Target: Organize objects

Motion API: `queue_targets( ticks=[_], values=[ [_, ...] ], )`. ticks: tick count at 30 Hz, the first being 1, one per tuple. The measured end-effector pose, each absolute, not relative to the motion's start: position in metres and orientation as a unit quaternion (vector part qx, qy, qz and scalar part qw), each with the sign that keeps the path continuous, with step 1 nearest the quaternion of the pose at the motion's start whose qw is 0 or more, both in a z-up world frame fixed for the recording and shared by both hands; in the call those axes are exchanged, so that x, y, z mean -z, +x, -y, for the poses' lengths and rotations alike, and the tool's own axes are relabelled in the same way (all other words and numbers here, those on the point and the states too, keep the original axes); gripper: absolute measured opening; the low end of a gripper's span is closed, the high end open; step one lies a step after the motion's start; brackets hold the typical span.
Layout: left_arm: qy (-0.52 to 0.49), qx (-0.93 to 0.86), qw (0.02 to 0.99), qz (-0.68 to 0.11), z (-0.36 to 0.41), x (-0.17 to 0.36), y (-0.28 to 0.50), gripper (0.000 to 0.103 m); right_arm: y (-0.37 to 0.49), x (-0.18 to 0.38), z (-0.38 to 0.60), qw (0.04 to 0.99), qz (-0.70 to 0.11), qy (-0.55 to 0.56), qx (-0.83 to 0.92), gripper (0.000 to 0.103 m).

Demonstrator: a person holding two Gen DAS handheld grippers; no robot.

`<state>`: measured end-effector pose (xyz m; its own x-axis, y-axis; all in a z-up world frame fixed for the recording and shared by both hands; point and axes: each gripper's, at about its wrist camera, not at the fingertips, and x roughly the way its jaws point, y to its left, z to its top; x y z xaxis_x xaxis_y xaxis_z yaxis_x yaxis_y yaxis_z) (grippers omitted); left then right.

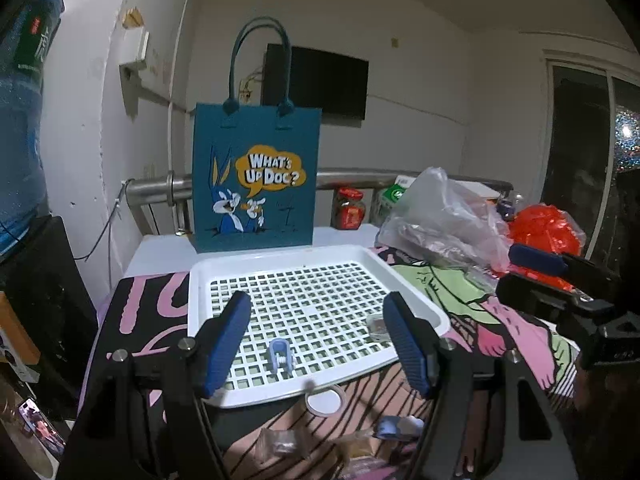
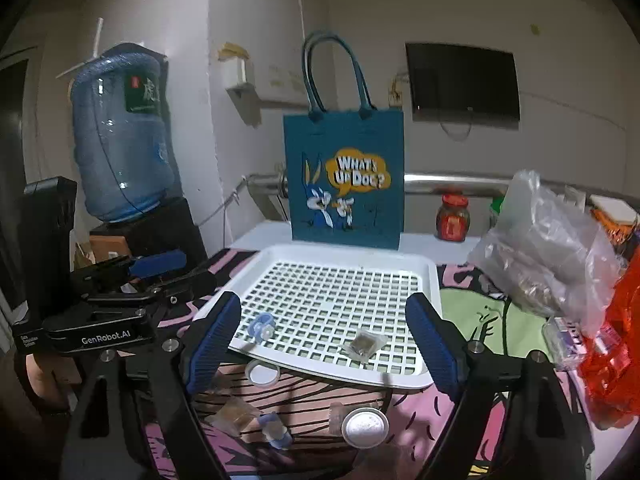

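Your left gripper (image 1: 318, 342) stands with its jaws apart, the two blue ribbed pads (image 1: 226, 342) angled outward from each other and nothing pressed between them; it points forward and somewhat downward; its black frame and silver bolts fill the lower part of the left wrist view. Your right gripper (image 2: 324, 354) is spread wider, its blue pads (image 2: 434, 344) well apart and gripping nothing; it tilts forward and down much the same. Each gripper shows in the other's view, side on, as a black body with one blue pad; the two are held side by side, apart, at a similar height.
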<state>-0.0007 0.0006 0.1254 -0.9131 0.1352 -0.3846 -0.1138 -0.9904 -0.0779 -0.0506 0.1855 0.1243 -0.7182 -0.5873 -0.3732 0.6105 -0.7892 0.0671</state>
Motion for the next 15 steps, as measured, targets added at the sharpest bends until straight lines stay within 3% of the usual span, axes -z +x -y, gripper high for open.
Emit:
queue_targets(
  ticks=[15],
  values=[
    [-0.189, -0.98, 0.063, -0.002, -0.013, -0.114, 0.047, 0.068, -0.007, -0.128, -0.208, 0.321, -0.026, 0.146, 0.935, 0.09]
  ],
)
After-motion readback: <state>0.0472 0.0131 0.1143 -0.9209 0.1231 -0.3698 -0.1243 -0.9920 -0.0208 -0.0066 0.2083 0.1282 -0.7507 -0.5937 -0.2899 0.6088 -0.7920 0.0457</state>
